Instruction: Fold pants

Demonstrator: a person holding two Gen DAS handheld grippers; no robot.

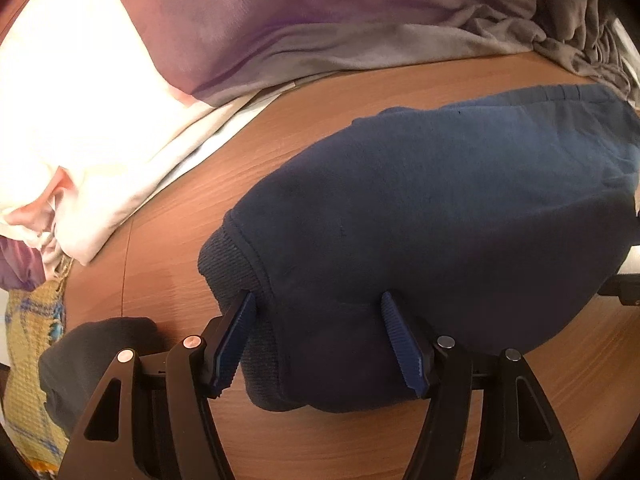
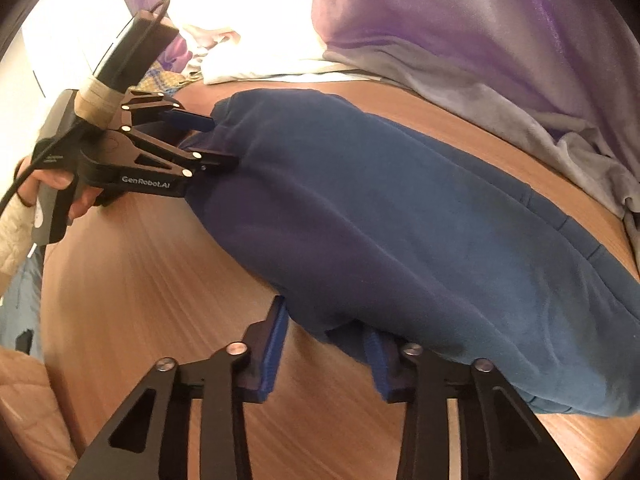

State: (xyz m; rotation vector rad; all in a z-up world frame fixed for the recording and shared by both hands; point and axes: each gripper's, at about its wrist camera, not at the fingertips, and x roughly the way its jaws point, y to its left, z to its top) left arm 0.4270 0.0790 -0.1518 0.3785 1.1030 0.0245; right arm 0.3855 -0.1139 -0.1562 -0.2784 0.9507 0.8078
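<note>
Dark blue sweatpants (image 1: pixel 440 208) lie folded lengthwise on the wooden table (image 1: pixel 168 240). In the left wrist view my left gripper (image 1: pixel 318 302) is open, its blue pads either side of the ribbed cuff end (image 1: pixel 228 264). The right wrist view shows the pants (image 2: pixel 380 208) running from far left to near right. My right gripper (image 2: pixel 326 320) is open at the near edge of the pants; its right pad (image 2: pixel 378 360) is partly under the cloth. The left gripper (image 2: pixel 218 138) shows there at the far cuff, held by a hand.
A white cloth (image 1: pixel 80 128) and a purple-grey blanket (image 1: pixel 300 20) lie heaped along the table's far side. A dark cloth (image 1: pixel 92 356) and a yellow woven cloth (image 1: pixel 32 344) lie at the near left. The blanket (image 2: pixel 500 40) borders the pants on the right.
</note>
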